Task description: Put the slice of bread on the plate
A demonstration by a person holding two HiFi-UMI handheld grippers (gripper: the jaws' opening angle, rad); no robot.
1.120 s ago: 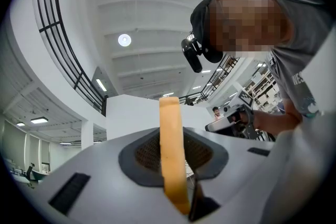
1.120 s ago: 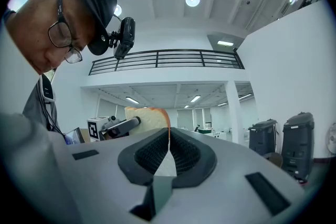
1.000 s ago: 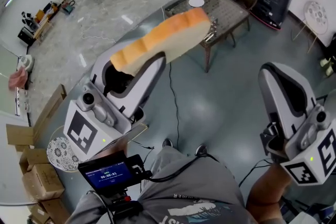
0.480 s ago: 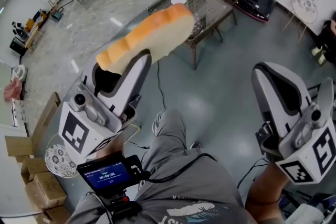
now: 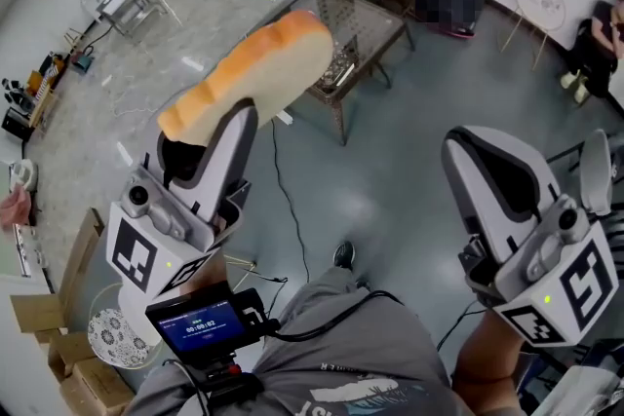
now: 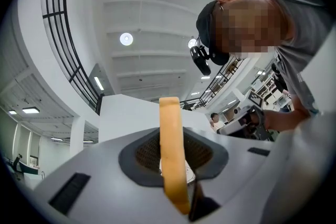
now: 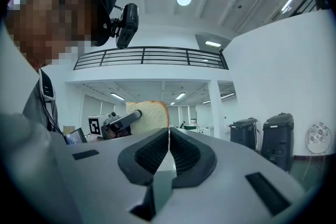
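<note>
Fingers of the white left gripper (image 5: 219, 122) are closed partway, pressing on a golden-crusted, pale slice of bread (image 5: 249, 71). In the left gripper view we see the slice edge-on between them. In the head view it juts toward the upper centre, held in the air over the grey floor (image 5: 390, 170). Fingers of the white right gripper (image 5: 478, 161), at lower right, meet with nothing between them. Beyond the slice, at upper centre, we note a dark glass-topped surface (image 5: 375, 10) on legs. Brown cardboard boxes (image 5: 58, 346) lie at lower left.
</note>
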